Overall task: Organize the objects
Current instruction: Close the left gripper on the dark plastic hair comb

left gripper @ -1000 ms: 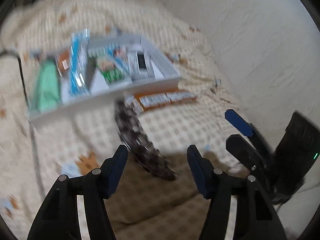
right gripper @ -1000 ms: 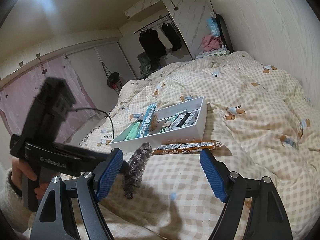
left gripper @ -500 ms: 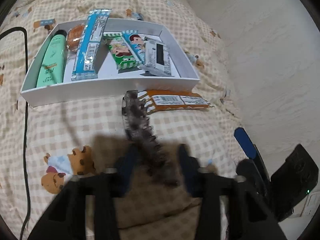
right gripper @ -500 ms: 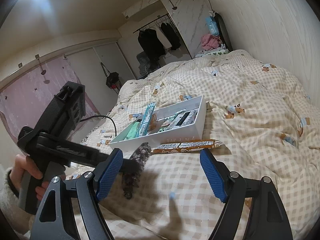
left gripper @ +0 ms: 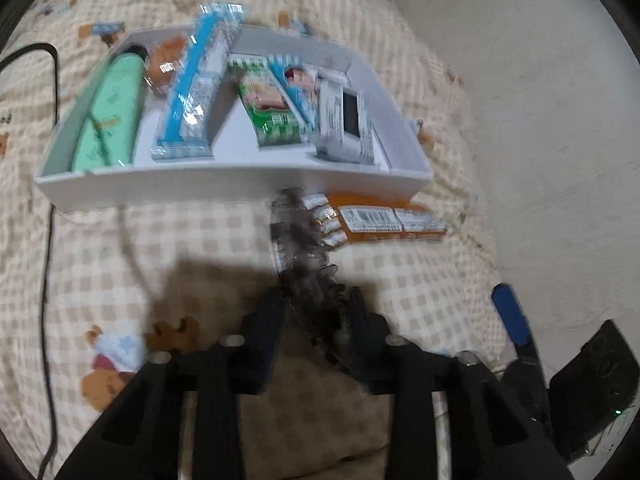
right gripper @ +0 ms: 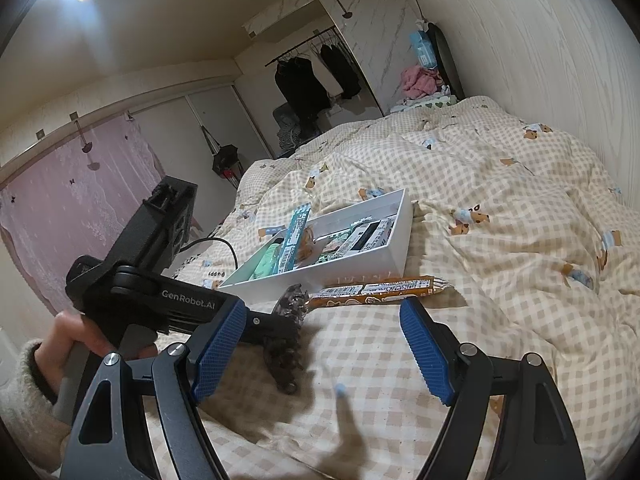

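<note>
Left gripper point(left gripper: 316, 312) had closed in since a second ago: wide open and short of the dark frilly hair tie point(left gripper: 304, 248) then, half a second back narrowing around it, now both fingers pinched on its near end. I read that as the grasp just made, lift not begun; the tie's far end lay on the checked duvet point(left gripper: 200, 240), just in front of the white tray point(left gripper: 240, 188) and overlapping the end of the orange snack bar point(left gripper: 380, 220). Next I judged it was headed for the tray, which already held a green tube point(left gripper: 108, 116), a blue-striped packet point(left gripper: 196, 92), a green sachet point(left gripper: 268, 108) and a white packet point(left gripper: 348, 120).

Right gripper point(right gripper: 320, 344) hung spread wide, nothing between its blue pads point(right gripper: 218, 344), same as before, hovering over the duvet near the tie.

Hard to see: left view was motion-blurred, so I couldn't confirm how firmly the pads gripped. Tie's near end was hidden behind the fingers. In the right view the left tool body point(right gripper: 160, 304) covered the grip point. Whether the tie was a scrunchie or something else, unclear.
</note>
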A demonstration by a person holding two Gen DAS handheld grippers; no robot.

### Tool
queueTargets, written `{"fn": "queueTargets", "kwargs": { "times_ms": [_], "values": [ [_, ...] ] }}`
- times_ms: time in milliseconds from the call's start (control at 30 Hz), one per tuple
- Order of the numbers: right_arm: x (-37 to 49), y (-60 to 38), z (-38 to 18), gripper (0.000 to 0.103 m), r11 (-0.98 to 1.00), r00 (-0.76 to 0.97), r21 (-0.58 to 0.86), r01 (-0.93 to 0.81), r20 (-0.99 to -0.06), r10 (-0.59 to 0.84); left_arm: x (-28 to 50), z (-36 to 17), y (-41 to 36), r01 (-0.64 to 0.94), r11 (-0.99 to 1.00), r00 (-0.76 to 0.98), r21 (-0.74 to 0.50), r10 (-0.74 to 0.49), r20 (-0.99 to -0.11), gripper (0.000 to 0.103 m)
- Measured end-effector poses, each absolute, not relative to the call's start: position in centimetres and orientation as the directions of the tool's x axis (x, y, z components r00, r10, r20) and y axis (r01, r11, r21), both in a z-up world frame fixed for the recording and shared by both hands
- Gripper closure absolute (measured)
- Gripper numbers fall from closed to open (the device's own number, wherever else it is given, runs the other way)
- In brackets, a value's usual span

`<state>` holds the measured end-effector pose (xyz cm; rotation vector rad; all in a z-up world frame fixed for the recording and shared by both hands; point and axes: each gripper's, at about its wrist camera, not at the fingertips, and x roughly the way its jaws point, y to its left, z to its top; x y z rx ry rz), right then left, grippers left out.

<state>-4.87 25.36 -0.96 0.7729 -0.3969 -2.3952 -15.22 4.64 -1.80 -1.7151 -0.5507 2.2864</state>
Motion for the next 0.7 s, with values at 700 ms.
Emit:
{"fn": "queueTargets", "kwargs": {
  "times_ms": [700],
  "values": [
    [-5.1, 25.4, -1.1, 0.022, -0.782, -0.654, 0.452, 0.430, -0.441, -0.615, -11.5, 1.5, -2.8, -0.092, -0.960, -0.319, -0.266, 0.281, -0.905, 0.083]
  ]
}}
